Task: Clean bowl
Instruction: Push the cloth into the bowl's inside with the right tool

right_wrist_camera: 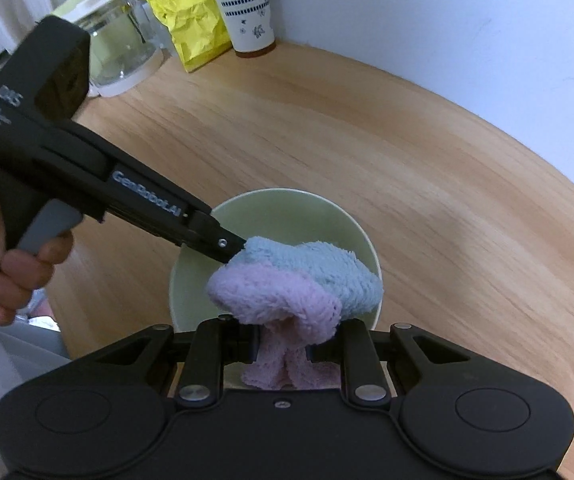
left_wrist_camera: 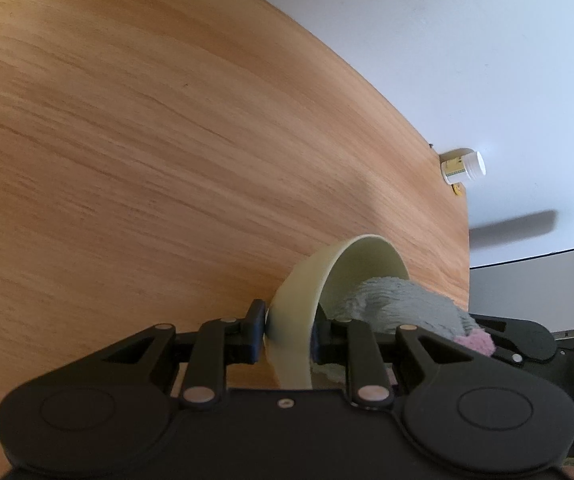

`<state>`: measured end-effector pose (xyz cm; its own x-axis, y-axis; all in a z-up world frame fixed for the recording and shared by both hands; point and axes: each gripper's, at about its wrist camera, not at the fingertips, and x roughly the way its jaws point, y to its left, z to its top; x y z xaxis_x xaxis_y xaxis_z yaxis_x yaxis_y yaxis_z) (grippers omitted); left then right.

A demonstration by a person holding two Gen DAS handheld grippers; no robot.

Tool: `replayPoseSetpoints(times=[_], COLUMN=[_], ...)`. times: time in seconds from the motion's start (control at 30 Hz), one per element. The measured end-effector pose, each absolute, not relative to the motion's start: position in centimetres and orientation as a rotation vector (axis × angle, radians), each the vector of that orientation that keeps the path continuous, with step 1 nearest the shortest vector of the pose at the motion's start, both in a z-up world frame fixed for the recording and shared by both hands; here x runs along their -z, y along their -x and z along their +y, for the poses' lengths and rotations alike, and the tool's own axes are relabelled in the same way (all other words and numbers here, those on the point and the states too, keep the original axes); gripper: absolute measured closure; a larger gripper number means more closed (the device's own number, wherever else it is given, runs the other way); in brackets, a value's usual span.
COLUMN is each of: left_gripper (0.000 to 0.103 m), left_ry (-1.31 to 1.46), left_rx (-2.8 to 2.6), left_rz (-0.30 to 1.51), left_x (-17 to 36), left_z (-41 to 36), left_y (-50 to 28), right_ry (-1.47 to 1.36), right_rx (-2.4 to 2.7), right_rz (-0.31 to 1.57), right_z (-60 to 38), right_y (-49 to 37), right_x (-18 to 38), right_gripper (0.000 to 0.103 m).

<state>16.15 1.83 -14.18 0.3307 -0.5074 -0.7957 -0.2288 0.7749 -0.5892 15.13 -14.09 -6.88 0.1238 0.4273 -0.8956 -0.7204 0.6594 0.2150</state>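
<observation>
Your left gripper (left_wrist_camera: 287,332) pinches the near wall of the bowl (left_wrist_camera: 351,264), one pad outside, one inside; the jaws stand narrow on the rim. The bowl sits on the wooden table (left_wrist_camera: 147,140), at about 5 o'clock in the left wrist view and dead centre in the right wrist view, tipped toward your right side.

Your right gripper (right_wrist_camera: 283,350) is pressed together on the neck of a cloth (right_wrist_camera: 299,284), pink below and blue above, which bunches into a soft head over the bowl's near rim. Whether the cloth touches the inner wall I cannot tell from here.

Handling, as judged: the bowl looks light, stiff, smooth and glossy, so it will likely slide or twist in a rim pinch when you scrub. Keep hold low on the wall, not on the lip alone. It may be ceramic or plastic; treat it as breakable. The cloth is limp terry; grip it close to the head so that it pushes and does not flop.

Clutter: a yellow bag (right_wrist_camera: 185,24) and a patterned cup (right_wrist_camera: 247,4) at 11 to 12 o'clock, well apart.
</observation>
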Motion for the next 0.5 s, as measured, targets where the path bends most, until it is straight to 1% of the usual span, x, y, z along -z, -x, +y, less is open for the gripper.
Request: replayPoseSetpoints(times=[0.17,0.27,0.37,0.4,0.47,0.5], left_gripper=[0.082,0.079,0.073,0.068,0.064,0.061], left_ry=[0.686,0.702,0.705,0.707,0.705,0.702], left_rx=[0.201,0.202,0.205,0.207,0.206,0.205], left_rz=[1.254,1.249,1.236,1.228,1.214,1.209], left_x=[14.0,14.0,13.7,13.5,13.2,13.0], left_z=[2.2,2.5,2.7,2.8,3.0,3.1], left_y=[-16.2,-16.3,-16.2,-16.2,-16.2,-16.2], right_ry=[0.336,0.344,0.349,0.357,0.381,0.395], right_rx=[-0.859,-0.862,-0.863,-0.864,-0.866,-0.869], right_rz=[1.163,1.162,1.164,1.161,1.154,1.149], right_z=[-13.5,-13.2,-13.0,-13.0,-12.8,-12.7], right_y=[-14.7,-14.5,-14.5,-14.4,-14.2,-14.1], right_x=[7.3,7.4,7.5,7.5,7.6,7.6], right_gripper=[0.079,0.078,0.078,0.078,0.078,0.078])
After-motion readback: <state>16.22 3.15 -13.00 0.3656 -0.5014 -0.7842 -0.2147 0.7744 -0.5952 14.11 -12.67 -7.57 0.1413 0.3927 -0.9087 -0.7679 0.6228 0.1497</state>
